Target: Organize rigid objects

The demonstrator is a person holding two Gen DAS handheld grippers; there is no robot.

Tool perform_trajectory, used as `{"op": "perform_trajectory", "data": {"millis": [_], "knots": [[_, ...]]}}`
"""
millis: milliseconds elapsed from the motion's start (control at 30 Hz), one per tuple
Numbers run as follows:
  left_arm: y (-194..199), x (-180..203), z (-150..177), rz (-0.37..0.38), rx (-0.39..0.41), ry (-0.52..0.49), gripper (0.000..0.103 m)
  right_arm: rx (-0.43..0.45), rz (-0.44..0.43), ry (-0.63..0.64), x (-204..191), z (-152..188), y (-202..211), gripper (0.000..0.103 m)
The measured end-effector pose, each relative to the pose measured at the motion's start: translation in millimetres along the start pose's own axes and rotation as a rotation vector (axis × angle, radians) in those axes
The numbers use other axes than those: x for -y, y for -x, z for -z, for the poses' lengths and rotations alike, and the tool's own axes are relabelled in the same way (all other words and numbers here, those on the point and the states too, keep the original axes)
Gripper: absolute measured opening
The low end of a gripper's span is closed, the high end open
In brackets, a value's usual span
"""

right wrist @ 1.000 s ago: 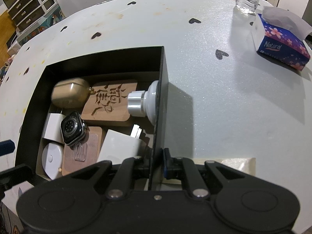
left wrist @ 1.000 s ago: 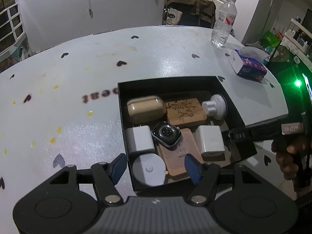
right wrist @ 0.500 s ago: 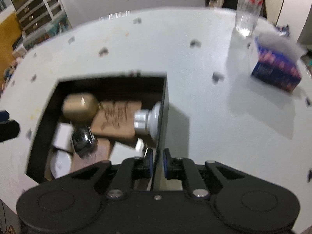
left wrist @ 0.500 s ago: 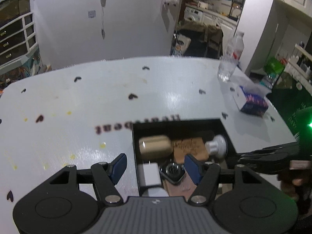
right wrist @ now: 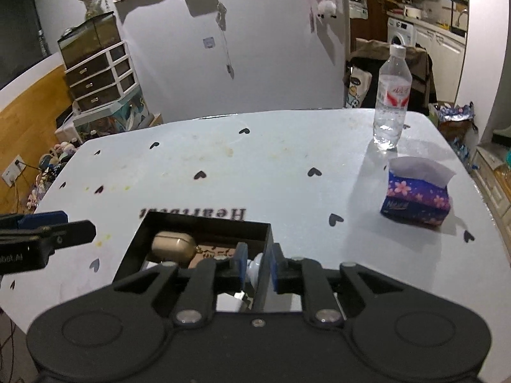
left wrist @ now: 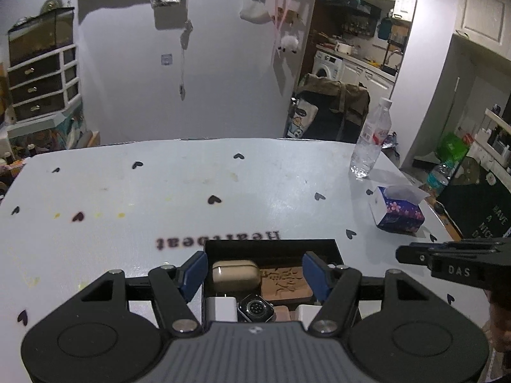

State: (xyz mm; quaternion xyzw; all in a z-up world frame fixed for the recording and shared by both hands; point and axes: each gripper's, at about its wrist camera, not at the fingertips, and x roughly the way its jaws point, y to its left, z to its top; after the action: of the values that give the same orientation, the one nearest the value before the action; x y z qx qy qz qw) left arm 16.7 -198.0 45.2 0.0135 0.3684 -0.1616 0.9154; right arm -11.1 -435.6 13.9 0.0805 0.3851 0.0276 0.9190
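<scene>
A black box sits on the white table near its front edge. It holds a beige earbud case, a carved wooden block, a smartwatch and white chargers. My left gripper is open and empty, raised over the box. My right gripper straddles the box's right wall with its pads slightly apart from it.
A water bottle stands at the far right of the table. A blue tissue box lies in front of it. The table has black heart marks and "Heartbeat" lettering.
Both grippers have pulled back and tilted up, so the box now sits low in each view. The right gripper's pads, tight on the box wall before, have parted a little.
</scene>
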Motion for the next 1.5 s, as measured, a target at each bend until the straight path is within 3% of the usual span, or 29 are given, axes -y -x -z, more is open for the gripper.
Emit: {"op": "perform_trajectory", "data": {"millis": [100, 333, 667, 900, 1133, 1500], "knots": [[7, 3, 7, -0.033, -0.001, 0.012, 0.081, 0.002, -0.006, 0.011, 2, 7, 10, 0.024], [18, -4, 28, -0.074, 0.002, 0.002, 0.097, 0.048, 0.012, 0.003, -6, 28, 35, 0.046], [21, -32, 66, -0.046, -0.003, 0.004, 0.101, 0.083, 0.108, -0.007, -27, 73, 39, 0.067], [22, -38, 82, -0.017, 0.022, -0.019, 0.101, 0.186, 0.145, 0.018, -40, 101, 44, 0.097], [19, -48, 96, -0.04, 0.021, -0.008, 0.103, 0.171, 0.177, 0.024, -48, 112, 38, 0.103], [16, -48, 103, -0.039, -0.004, -0.04, 0.103, 0.154, 0.174, 0.025, -57, 117, 37, 0.103]]}}
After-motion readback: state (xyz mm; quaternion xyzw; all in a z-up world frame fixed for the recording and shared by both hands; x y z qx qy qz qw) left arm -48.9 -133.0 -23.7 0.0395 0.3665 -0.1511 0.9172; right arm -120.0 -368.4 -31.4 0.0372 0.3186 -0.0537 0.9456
